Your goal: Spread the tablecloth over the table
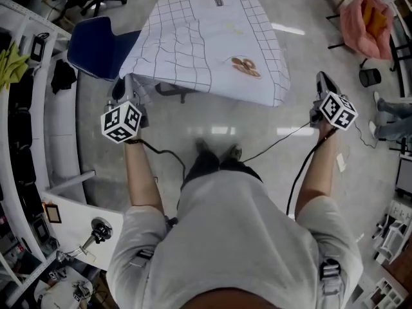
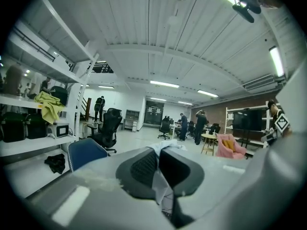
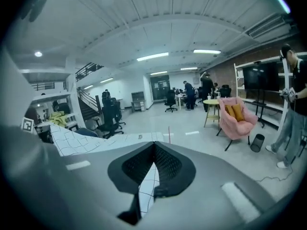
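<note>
Blue chair [image 1: 96,44] stands upper left in head view, just beside the table's [image 1: 170,90] left side. Pink armchair [image 1: 364,18] is upper right w/ a black bin [image 1: 369,77] near it, both well apart from the table. White shelf rack [image 2: 33,145] runs down the left edge, and a person's legs [image 1: 393,124] show at the right edge. Bare grey floor [image 1: 219,131] lies btwn the wearer and the table. Count: 1 tablecloth, 1 table, 1 blue chair, 1 armchair, 1 bin, 2 grippers, 2 black cables [image 1: 164,153] trailing back to the wearer. Tablecloth [image 1: 206,44], white w/ a thin dark grid and a brown print right of centre, lies draped over the table at top centre, wrinkled on its left half. L gripper [image 2: 158,157] is clamped tight on the cloth's near-left corner, w/ a fold sticking up past the pads. R gripper [image 3: 153,150] has its jaws fully together, tips meeting. Gridded cloth shows in the slit below them, but head view puts this gripper right of the cloth's edge, apart, so can't tell if any cloth is pinched.
</note>
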Motion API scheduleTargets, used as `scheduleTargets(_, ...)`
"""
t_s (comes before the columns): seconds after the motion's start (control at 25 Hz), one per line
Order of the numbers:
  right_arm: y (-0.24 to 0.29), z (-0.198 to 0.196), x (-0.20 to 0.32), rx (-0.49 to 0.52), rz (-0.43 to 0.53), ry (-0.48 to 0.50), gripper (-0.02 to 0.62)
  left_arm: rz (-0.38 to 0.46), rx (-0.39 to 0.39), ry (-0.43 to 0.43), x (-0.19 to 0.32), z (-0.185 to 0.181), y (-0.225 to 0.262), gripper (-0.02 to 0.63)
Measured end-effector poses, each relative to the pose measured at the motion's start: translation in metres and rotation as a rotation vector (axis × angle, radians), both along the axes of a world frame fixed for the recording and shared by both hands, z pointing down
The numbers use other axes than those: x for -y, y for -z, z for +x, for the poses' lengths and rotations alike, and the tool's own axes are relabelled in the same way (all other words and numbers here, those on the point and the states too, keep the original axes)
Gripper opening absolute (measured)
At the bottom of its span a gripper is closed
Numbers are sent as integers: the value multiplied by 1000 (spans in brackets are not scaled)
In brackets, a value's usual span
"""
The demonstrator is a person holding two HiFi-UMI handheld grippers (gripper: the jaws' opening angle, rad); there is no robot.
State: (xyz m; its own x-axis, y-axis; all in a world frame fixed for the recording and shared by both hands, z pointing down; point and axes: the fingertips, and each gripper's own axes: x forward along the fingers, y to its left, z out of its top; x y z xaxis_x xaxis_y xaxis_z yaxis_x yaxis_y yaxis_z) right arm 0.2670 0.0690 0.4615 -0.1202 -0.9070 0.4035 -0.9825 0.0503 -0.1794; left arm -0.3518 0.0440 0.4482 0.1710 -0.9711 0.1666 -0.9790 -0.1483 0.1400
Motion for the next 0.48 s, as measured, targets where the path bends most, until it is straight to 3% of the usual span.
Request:
scheduleTargets(0.2, -78, -12, -24, 63, -120, -8, 6, -36, 35, 32, -4, -9, -2, 26)
scheduleTargets(0.32, -122, -22, -36, 14, -195, 38, 8, -67, 48, 45, -10, -7, -10, 26)
scheduleTargets(0.4, -155, -32, -38, -11, -240, 90, 72, -81, 36, 54, -10, -3, -13, 26)
scheduleTargets(0.48, -196, -48, -52, 25, -299, 134, 133, -92, 30, 52, -11, 1, -11, 26)
